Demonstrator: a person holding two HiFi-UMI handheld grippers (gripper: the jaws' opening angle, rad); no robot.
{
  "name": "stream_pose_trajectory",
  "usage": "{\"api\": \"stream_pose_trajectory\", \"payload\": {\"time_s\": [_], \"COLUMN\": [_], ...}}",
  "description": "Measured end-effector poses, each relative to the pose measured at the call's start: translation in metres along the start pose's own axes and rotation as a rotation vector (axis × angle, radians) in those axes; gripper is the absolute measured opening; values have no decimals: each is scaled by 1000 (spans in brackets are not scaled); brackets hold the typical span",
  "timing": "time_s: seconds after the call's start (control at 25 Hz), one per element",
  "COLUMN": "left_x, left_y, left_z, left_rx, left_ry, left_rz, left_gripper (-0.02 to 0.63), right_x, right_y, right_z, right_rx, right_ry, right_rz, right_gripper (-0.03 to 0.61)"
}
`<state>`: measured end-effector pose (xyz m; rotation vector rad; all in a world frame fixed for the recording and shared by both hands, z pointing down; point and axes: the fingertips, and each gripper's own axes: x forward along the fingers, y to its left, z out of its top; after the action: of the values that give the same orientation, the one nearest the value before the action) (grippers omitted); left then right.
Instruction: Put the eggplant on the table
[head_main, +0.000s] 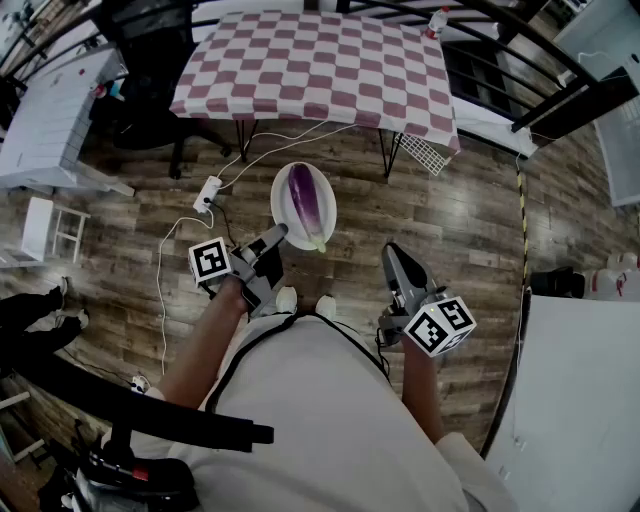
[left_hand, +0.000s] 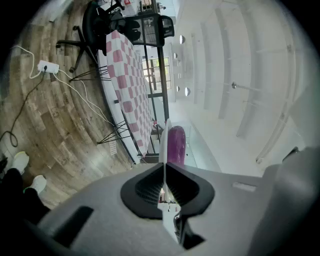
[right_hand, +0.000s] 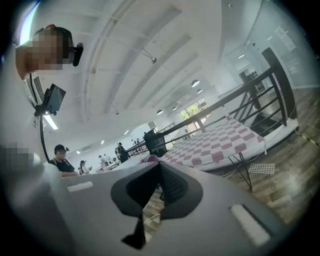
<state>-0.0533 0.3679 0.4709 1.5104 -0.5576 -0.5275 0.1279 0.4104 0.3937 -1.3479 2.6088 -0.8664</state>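
Left gripper (head_main: 276, 236) clamps the 7 o'clock rim of the round white plate (head_main: 281, 205); tilting risks spilling the glossy purple eggplant (head_main: 306, 198). Right gripper (head_main: 396, 260) closed, empty.

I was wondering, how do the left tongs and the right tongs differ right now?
The left tongs grip the rim of the white plate carrying the eggplant; the right tongs hold nothing. The left tongs are rolled onto their side; the right tongs sit nearly upright. Both are closed.

Head cam: steeply down from above; L/R gripper cams: along own jaws (very close); all share checkered table (head_main: 320, 70).
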Motion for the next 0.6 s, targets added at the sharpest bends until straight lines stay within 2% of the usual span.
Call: {"api": "stream_pose_trajectory", "payload": {"time_s": [0.36, 0.6], "left_x": [-32, -40], "left_y": [10, 13], "left_z": [22, 27], "left_rx": [1, -6], "left_ry": [-3, 7], "left_rz": [41, 39], "left_gripper": [20, 20], "right_x": [17, 22], "right_y": [25, 36], "right_z": [-7, -13], "right_rx": [-10, -8], "right_ry": [5, -8], "right_rz": [0, 8], "right_gripper": [8, 8]}}
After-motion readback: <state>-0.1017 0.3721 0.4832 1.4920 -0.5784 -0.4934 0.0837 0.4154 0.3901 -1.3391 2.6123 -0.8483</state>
